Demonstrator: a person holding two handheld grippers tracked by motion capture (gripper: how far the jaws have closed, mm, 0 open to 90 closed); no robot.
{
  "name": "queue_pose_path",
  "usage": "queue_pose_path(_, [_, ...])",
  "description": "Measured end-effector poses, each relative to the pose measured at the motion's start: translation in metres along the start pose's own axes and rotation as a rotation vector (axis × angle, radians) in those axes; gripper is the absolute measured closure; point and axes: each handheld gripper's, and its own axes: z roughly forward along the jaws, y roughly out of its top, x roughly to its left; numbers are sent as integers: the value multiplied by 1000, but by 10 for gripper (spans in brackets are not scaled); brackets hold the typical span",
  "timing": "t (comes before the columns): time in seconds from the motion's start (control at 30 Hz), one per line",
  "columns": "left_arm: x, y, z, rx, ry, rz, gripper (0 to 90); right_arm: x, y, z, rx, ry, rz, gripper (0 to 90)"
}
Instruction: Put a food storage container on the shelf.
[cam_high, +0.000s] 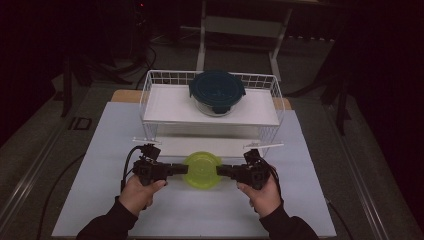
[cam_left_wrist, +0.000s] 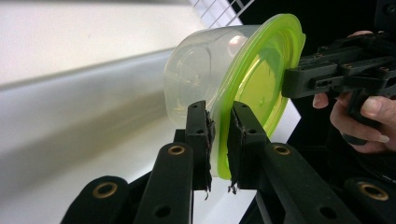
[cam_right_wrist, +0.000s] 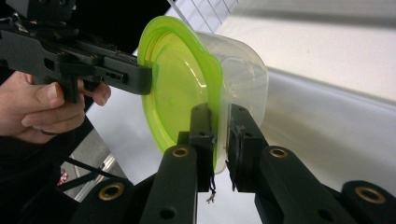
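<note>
Clear round plastic container (cam_high: 202, 170) with lime-green lid on, upright, held level just in front of the white wire rack (cam_high: 150, 95), below its shelf.

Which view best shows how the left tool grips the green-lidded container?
The left gripper view: the left tool pinches the lid rim of the container. The high view shows both tools at the lid's opposite edges; the right gripper view shows the left tool side-on.

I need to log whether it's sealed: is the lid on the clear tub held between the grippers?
Yes, on. The green lid covers the mouth of the clear tub, and both grippers pinch its rim from opposite sides.
</note>
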Motion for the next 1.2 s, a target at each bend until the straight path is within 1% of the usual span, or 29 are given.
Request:
queue_pose_path(0.17, [-12,12,-7,-11,5,28,789,7,9,-12,-24,-5,-24,815])
queue_pose_path(0.2, [-14,15,-8,-12,3,27,789,8,11,-14,-31,-5,-27,815])
queue_pose_path(0.33, [-23,26,-13,-19,8,52,792,12,18,-23,-60,-7,-34,815])
queue_pose_path(0.5, [-32,38,-21,-31,1,70,791,19,27,-33,-88,-12,-52,815])
queue_pose_path(0.6, [-37,45,-27,-45,-3,74,792,26,36,-40,-101,-22,-73,815])
queue_pose_path(0.73, [-45,58,-35,-61,-2,95,792,34,48,-48,-126,-30,-92,815])
queue_pose_path(1.0, [-56,84,-51,-93,-4,114,792,44,76,-60,-161,-34,-117,815])
queue_pose_path(1.2, [-66,100,-57,-111,8,138,792,49,90,-68,-185,-39,-132,815])
